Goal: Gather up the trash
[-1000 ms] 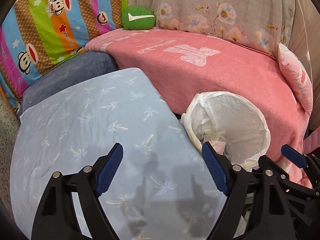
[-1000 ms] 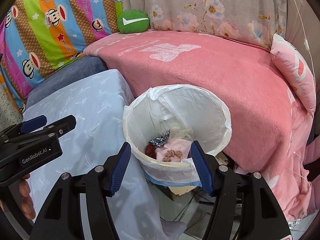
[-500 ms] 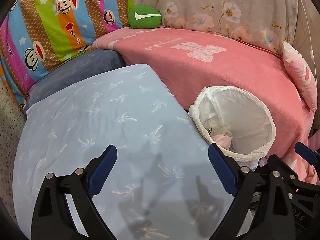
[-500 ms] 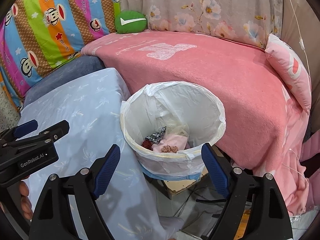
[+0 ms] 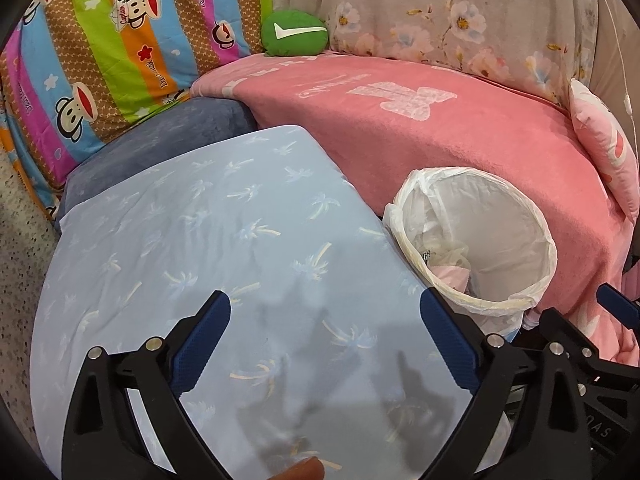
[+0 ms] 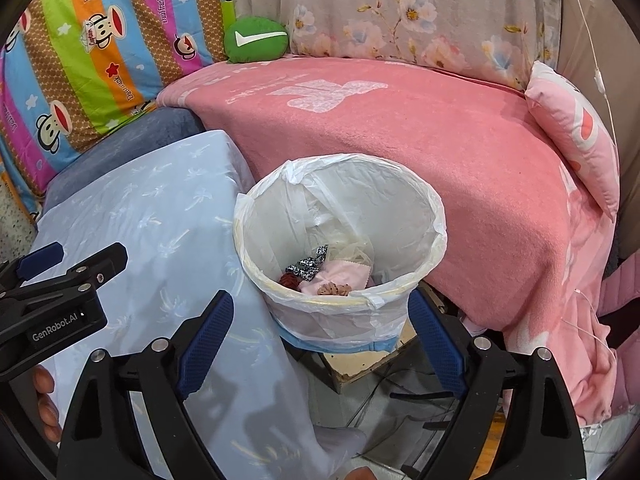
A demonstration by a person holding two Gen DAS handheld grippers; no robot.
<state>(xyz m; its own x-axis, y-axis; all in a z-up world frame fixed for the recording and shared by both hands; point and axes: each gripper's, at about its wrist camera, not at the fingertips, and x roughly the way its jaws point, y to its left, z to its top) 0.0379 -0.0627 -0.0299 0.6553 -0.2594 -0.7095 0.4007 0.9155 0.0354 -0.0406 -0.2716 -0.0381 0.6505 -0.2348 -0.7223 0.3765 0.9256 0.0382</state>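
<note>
- Right now the pink blanket (image 6: 460, 152) fills the back and right, sweeping round behind the bin and hanging down past it on the right.
- Left of that, the pale blue palm-print cloth (image 5: 208, 240) lies flat and bare, its right edge running just beside the bin.
- The white-lined bin (image 6: 400, 316) stands between the two, its mouth wide and tipped towards the camera, and the liner is folded over the rim all round.
- Inside at the bottom is the trash (image 6: 320, 276): a pink piece, a black-and-white scrap, something dark red, a brown crumpled bit.
- The right gripper (image 6: 320, 344) hangs above the bin's near wall, jaws just opening and now spread wide, nothing between them.
- The left gripper (image 5: 324, 344) hovers over the blue cloth, jaws also just opening, spread wide and empty.
</note>
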